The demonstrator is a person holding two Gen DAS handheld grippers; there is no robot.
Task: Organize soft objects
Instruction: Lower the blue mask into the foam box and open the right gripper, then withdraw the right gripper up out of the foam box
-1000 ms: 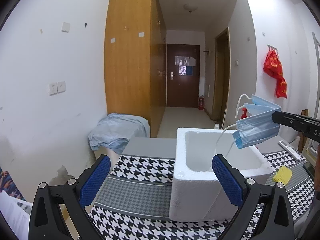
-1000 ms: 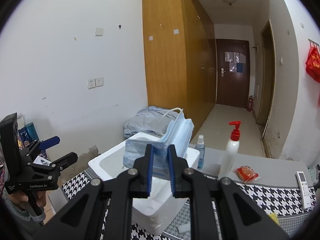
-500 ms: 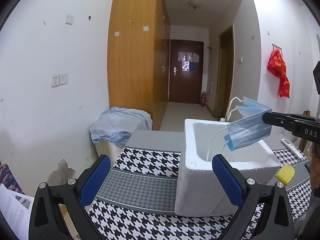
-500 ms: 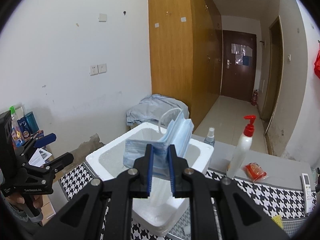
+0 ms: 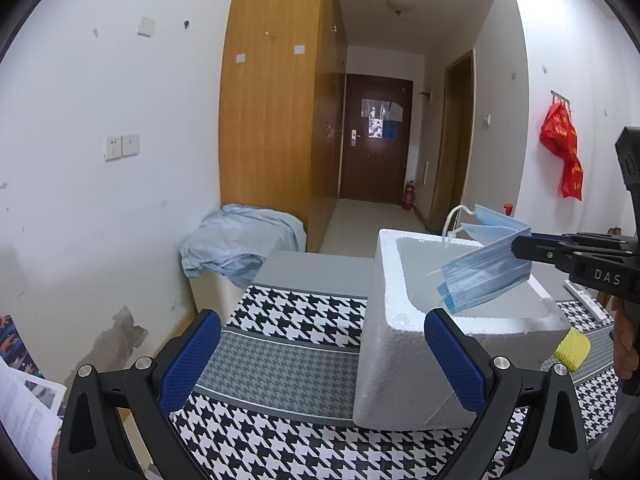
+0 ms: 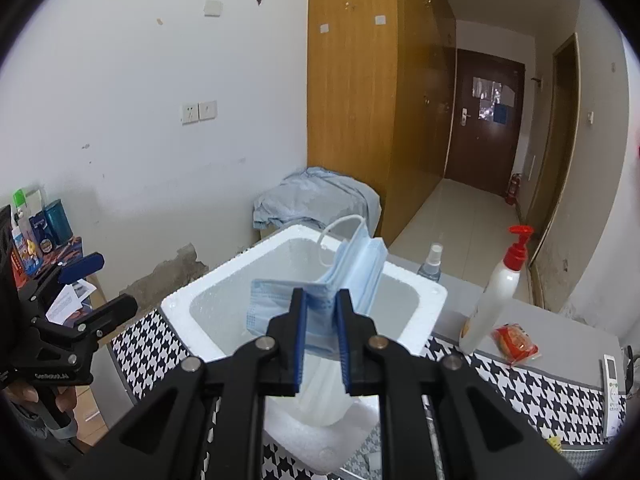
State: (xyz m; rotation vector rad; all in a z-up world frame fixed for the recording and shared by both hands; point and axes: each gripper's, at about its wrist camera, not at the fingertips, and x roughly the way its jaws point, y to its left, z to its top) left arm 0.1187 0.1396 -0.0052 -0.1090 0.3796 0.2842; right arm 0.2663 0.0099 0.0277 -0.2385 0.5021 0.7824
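Note:
A stack of blue face masks (image 6: 320,288) hangs over the open white foam box (image 6: 424,292), with my right gripper (image 6: 322,300) shut on it. In the left wrist view the same masks (image 5: 484,276) sit above the box (image 5: 384,304), pinched by the right gripper (image 5: 520,246) reaching in from the right. White ear loops stick up from the stack. My left gripper (image 5: 320,354) stands open and holds nothing, low in front of the box's left side; it shows as well at the left of the right wrist view (image 6: 100,284).
The box stands on a black-and-white houndstooth cloth (image 5: 296,312). A yellow sponge (image 5: 574,350) lies right of the box. A pump bottle (image 6: 500,292), a small spray bottle (image 6: 430,266), a red packet (image 6: 516,342) and a remote (image 6: 610,384) sit behind. A light-blue cloth heap (image 5: 240,240) lies beyond the table.
The right gripper has carried the masks leftward and lower, from beside the box's far right rim to over its opening. The left gripper stays open and almost still.

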